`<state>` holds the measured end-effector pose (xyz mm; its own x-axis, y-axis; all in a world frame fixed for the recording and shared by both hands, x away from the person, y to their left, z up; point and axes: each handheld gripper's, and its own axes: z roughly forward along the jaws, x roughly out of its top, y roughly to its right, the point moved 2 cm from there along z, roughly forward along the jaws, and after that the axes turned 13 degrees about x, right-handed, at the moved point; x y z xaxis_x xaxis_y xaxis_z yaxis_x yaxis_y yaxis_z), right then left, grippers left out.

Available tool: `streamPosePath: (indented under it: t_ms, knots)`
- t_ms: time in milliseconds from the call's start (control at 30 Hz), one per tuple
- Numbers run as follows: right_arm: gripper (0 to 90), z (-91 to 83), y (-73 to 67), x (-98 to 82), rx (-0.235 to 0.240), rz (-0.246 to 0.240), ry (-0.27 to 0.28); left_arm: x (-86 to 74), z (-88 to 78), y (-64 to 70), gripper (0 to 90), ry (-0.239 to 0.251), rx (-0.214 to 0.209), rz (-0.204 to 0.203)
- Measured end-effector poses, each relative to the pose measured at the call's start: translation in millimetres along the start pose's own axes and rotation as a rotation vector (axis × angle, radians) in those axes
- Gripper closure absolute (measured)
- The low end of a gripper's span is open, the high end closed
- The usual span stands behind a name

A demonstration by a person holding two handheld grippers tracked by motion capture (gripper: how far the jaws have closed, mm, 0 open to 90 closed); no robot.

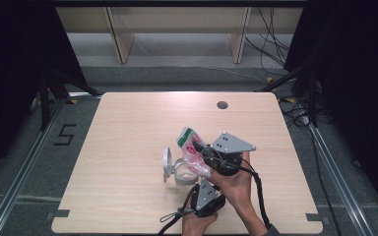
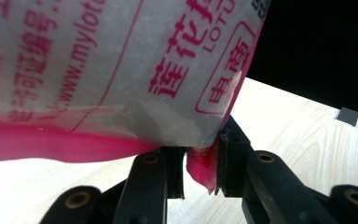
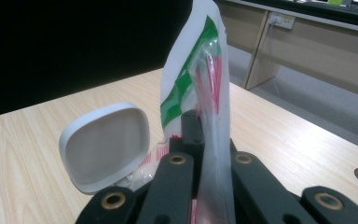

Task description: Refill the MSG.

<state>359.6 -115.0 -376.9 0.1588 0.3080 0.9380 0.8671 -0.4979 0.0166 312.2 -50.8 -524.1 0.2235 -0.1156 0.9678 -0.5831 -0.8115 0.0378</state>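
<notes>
A light wooden table [image 1: 128, 147] with rounded corners fills the middle of the high view, with a small round grey hole [image 1: 222, 104] near its far edge at about one o'clock from the centre. A person's two hands come in from the bottom edge, at about five o'clock, each holding a black two-jaw gripper topped by a grey three-cornered plate.

The task's thing is a soft plastic bag printed in pink, white and green [image 1: 193, 150], filled with white grains. It is held off the table just right of the table's centre, tilted over a clear plastic container [image 1: 183, 176]. The container's white hinged lid [image 1: 167, 163] stands open at its nine o'clock side.

The right gripper [image 1: 207, 156] sits at three o'clock from the bag. In the right gripper view its jaws are pressed together on a thin clear edge of the bag [image 3: 204, 93], which rises straight up between them, with the open white lid [image 3: 105, 145] at about nine o'clock.

The left gripper [image 1: 202, 189] lies at six o'clock from the bag, near the table's front edge. In the left gripper view its jaws pinch a pink corner of the bag [image 2: 121, 70], whose printed body hangs across the top of that view.
</notes>
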Motion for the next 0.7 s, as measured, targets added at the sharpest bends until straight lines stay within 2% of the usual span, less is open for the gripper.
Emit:
streamPosePath:
  t_ms: [67,100,133,400,600,700]
  knots:
    - [90.0,0.5,-1.3,0.0,0.0,0.018,-0.004,-0.1,-0.2,0.3,74.9,0.0,-0.003,0.0]
    - [90.0,0.4,0.3,0.4,0.001,0.003,-0.007,0.3,-0.9,0.6,74.9,-0.006,-0.006,-0.006]
    - [90.0,1.3,-1.2,0.0,-0.001,0.032,-0.004,1.0,-1.2,0.7,74.9,-0.007,-0.016,-0.006]
    - [90.0,3.4,-1.6,3.9,0.005,-0.005,-0.018,3.9,-1.8,2.8,75.0,-0.005,-0.009,0.001]
    - [90.0,4.9,-1.9,3.6,0.011,0.001,-0.04,4.1,-0.7,3.3,75.1,-0.008,-0.011,0.011]
    - [90.0,6.1,-1.4,3.5,-0.001,0.002,-0.028,4.3,-0.4,3.5,75.1,-0.008,-0.011,0.014]
